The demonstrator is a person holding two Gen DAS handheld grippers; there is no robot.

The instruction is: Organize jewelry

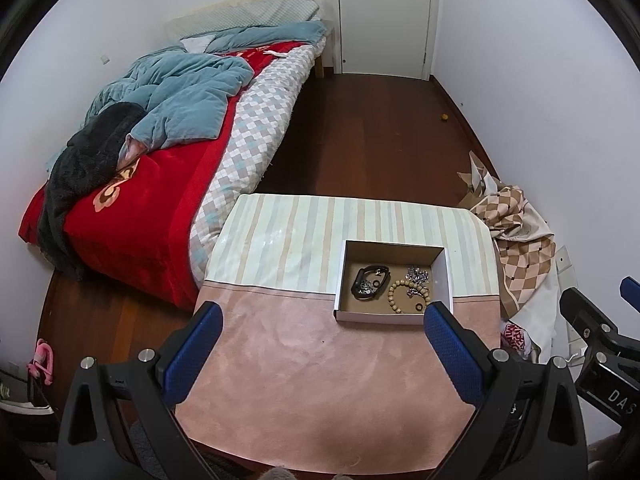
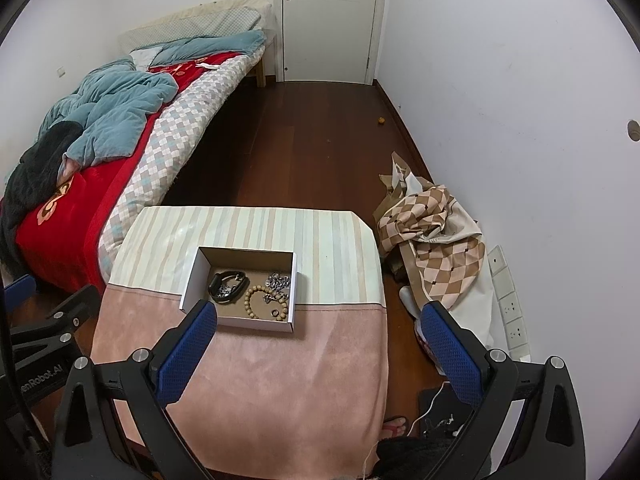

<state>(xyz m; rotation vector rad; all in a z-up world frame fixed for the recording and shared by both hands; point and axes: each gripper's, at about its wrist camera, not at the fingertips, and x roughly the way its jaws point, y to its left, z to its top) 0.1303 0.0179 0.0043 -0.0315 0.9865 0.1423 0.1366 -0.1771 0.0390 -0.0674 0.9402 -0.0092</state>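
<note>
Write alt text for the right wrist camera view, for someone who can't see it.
An open cardboard box on a cloth-covered table holds a wooden bead bracelet, a black band and silver chain pieces. The right gripper hangs open above the table's near side. Behind are an unmade bed and a closed door.

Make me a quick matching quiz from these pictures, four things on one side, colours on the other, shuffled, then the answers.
Things:
1. Beaded bracelet
2. Watch band
3. Gripper pads
4. Near half of the table cloth

Colours:
A. Blue
B. Pink
C. Tan
D. Black

Pairs: 1-C, 2-D, 3-A, 4-B

The bracelet and band both lie inside the open box.
</note>
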